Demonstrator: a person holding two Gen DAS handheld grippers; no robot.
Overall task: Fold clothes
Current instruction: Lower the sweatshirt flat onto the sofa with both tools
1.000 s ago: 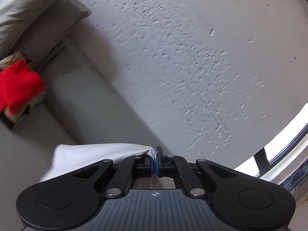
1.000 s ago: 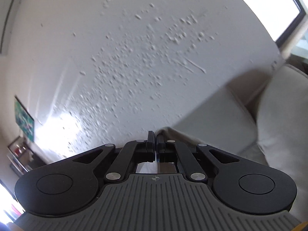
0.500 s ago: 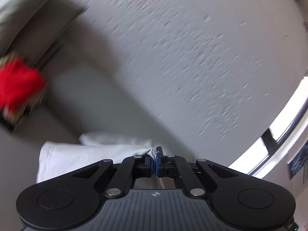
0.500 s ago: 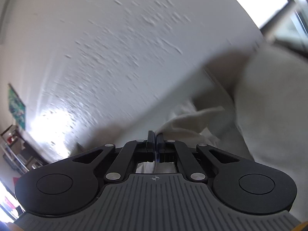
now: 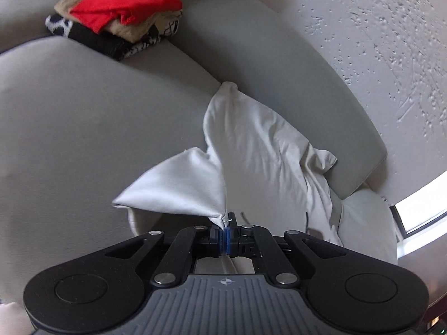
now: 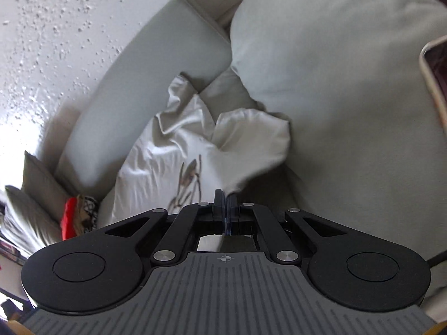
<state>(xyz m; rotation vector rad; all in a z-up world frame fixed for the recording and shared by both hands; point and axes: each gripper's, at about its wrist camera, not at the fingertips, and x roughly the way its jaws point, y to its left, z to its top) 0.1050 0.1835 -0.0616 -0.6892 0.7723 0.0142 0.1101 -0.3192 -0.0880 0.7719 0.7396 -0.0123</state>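
Observation:
A white T-shirt [image 5: 257, 150] with a dark print lies rumpled on a grey sofa seat, its far end draped against the back cushion. My left gripper [image 5: 225, 224] is shut on one corner of it, with a sleeve flap [image 5: 178, 184] hanging left of the jaws. In the right wrist view the same white T-shirt [image 6: 167, 150] shows its dark print [image 6: 187, 178]. My right gripper [image 6: 225, 198] is shut on another corner, the cloth rising from the jaws to a bunched sleeve [image 6: 257, 136].
A pile of clothes topped by a red garment [image 5: 123, 2] sits on the sofa at far left, and the red garment [image 6: 68, 217] shows again low left. Sofa back cushion [image 5: 279, 64] runs behind the shirt. A big grey cushion [image 6: 321, 50] and a tray edge [image 6: 433, 83] lie right.
Both grippers have dropped from facing the textured wall down toward the sofa seat, carrying the shirt corners. The shirt now lies spread and rumpled on the seat.

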